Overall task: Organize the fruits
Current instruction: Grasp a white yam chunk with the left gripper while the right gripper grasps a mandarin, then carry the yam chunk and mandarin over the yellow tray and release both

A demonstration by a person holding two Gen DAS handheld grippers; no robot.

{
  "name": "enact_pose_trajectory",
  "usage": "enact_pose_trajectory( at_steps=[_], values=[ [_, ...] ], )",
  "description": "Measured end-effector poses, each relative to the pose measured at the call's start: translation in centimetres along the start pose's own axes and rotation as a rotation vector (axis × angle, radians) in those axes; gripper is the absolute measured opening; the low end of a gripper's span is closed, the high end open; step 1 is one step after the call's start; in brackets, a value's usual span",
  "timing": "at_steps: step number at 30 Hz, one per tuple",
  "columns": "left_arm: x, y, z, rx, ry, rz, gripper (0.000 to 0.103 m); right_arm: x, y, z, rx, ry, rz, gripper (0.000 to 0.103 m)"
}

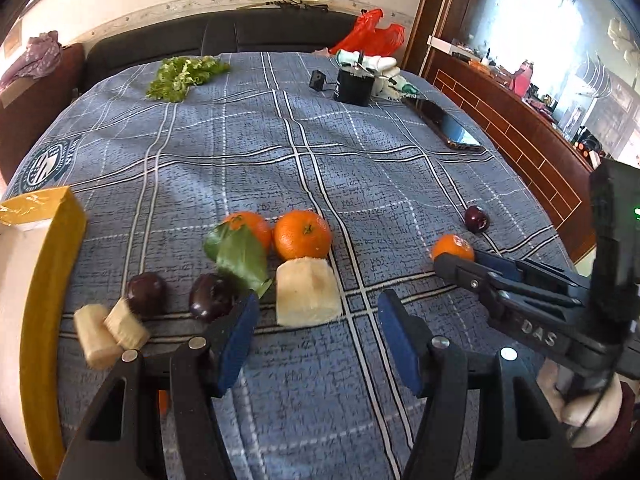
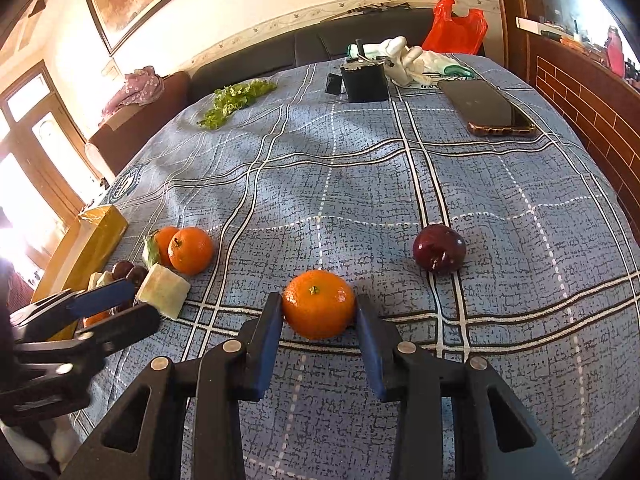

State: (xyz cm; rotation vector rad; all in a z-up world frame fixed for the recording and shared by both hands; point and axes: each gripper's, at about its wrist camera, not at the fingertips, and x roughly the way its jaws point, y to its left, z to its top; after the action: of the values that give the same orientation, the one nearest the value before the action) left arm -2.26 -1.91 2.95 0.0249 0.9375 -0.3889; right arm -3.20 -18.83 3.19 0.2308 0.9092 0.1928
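Observation:
My right gripper point(image 2: 319, 309) is shut on a small orange point(image 2: 318, 300) that rests on the blue checked cloth point(image 2: 360, 184); both blue pads touch its sides. A dark red plum point(image 2: 439, 249) lies just beyond, to the right. My left gripper point(image 1: 318, 302) stands open, and a pale cut fruit block point(image 1: 306, 294) sits between its fingertips with gaps on both sides. Behind the block are two oranges point(image 1: 303, 234), one with green leaves point(image 1: 240, 258). Left of it lie two dark plums point(image 1: 146, 292) and two pale cut pieces point(image 1: 96, 334).
A yellow box point(image 1: 52, 240) runs along the left table edge. At the far end are lettuce point(image 1: 184, 72), a black container point(image 1: 354, 86), white gloves point(image 2: 404, 58) and a red bag point(image 1: 372, 34). A phone point(image 1: 448, 122) lies at the right edge, beside a wooden cabinet.

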Motion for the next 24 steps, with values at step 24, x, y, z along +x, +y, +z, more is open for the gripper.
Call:
enact_pose_trajectory(
  at_steps=[24],
  values=[
    [-14.5, 7.8, -4.1, -0.188, -0.209, 0.127, 0.034, -2.7, 3.0, -0.4, -0.093, -0.1, -0.042, 0.039]
  ],
)
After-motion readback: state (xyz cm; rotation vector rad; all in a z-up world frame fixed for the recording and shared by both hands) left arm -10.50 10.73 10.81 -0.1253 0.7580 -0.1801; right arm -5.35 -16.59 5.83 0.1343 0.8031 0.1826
